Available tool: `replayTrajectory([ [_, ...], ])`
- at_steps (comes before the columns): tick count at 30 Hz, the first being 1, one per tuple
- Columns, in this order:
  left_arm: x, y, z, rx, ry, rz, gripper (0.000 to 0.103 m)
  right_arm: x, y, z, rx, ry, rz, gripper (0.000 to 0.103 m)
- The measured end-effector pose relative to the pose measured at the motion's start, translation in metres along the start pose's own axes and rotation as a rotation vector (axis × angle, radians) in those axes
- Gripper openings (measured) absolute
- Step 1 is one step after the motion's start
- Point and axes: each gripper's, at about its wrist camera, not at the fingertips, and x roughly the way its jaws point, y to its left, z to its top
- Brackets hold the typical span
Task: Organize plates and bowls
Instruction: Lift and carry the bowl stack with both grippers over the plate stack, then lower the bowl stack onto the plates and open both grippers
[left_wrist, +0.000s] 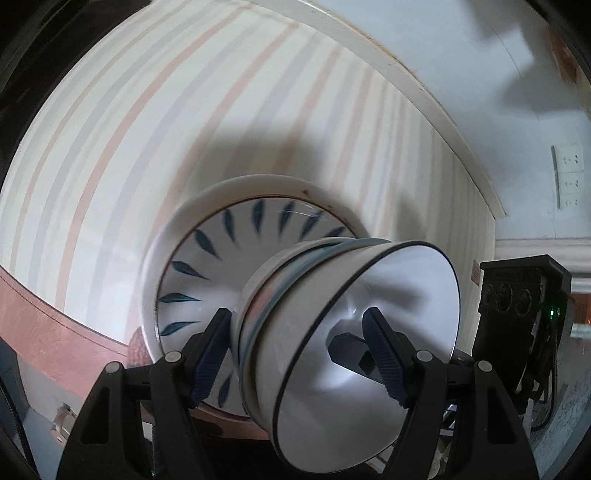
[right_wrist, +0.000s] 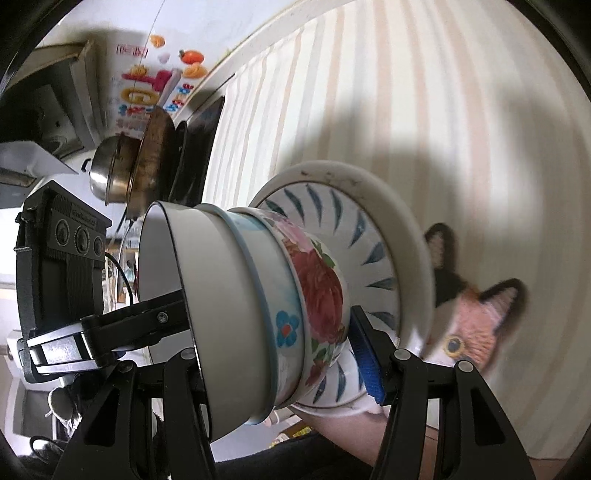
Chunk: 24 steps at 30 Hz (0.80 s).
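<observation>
A nested stack of bowls (left_wrist: 332, 332) sits on a blue-leaf plate (left_wrist: 207, 254), which rests on a white plate (left_wrist: 173, 229), on a striped cloth. My left gripper (left_wrist: 299, 354) is shut on the stack: one finger is outside against the stack's base, the other inside the top white bowl (left_wrist: 406, 295). In the right wrist view the stack shows a white bowl (right_wrist: 214, 295), a blue-rimmed bowl (right_wrist: 266, 295) and a floral bowl (right_wrist: 317, 291) on the leaf plate (right_wrist: 369, 236). My right gripper (right_wrist: 280, 354) is shut on the same stack from the other side.
The striped cloth (left_wrist: 147, 110) has a cat patch (right_wrist: 472, 317). A metal pot (right_wrist: 107, 173) and pans (right_wrist: 155, 147) stand beyond. The other gripper's black camera body shows in each view (left_wrist: 517, 295) (right_wrist: 59, 258). A wall socket (left_wrist: 569, 173) is far right.
</observation>
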Motion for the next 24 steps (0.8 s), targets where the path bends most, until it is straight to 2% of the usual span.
replayTrajectory([
  [13,0.001,0.018,0.004,0.01,0.005,0.024,0.07,0.036,0.008,0.014,-0.005,0.028,-0.018,0.06],
  [20,0.001,0.016,0.002,0.036,0.005,0.031,0.07,0.036,0.006,0.013,0.003,0.031,-0.022,0.06],
  [24,-0.008,0.01,-0.003,0.089,-0.032,0.091,0.07,0.035,0.004,0.01,0.015,0.032,-0.019,0.06],
])
